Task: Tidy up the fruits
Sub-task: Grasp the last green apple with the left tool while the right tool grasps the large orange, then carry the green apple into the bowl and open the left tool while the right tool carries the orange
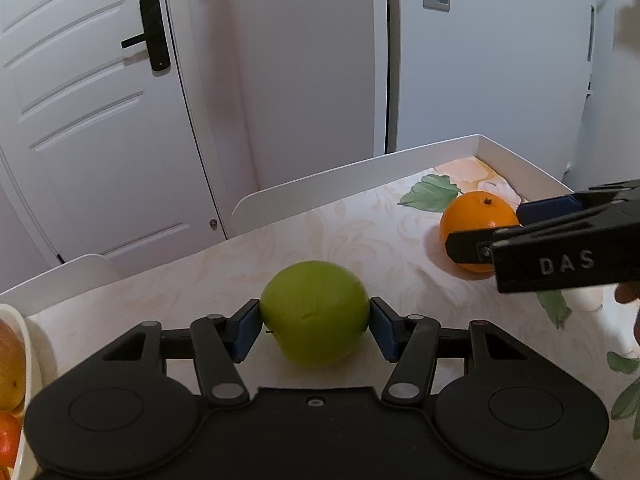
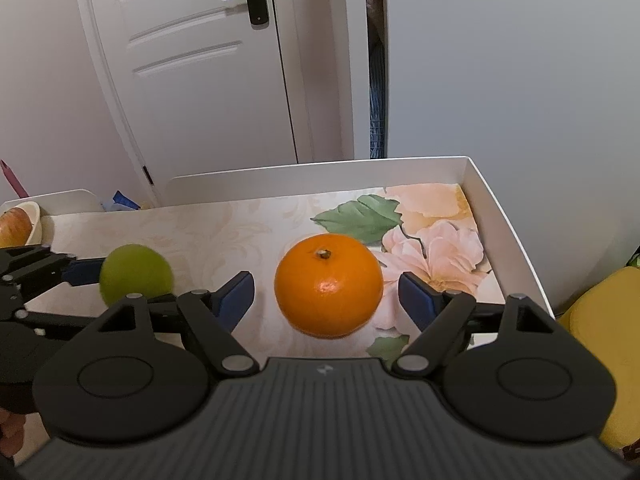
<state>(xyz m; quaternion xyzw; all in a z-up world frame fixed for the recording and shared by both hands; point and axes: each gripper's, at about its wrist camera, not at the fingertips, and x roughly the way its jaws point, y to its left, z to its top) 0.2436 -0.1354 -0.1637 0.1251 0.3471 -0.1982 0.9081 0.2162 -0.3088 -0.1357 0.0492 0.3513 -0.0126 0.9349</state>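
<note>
Left gripper [image 1: 315, 322] over floral tabletop [image 1: 360, 236]

a smooth green apple [image 1: 315, 312] sat on the floral tabletop, pressed on both sides by blue pads, its stem end turned low toward the left pad. an orange [image 2: 329, 285] sat upright well to its right, stem scar on top, a glossy highlight on its front, resting over the printed pink flower and green leaf, with open space on either side of it.
</note>
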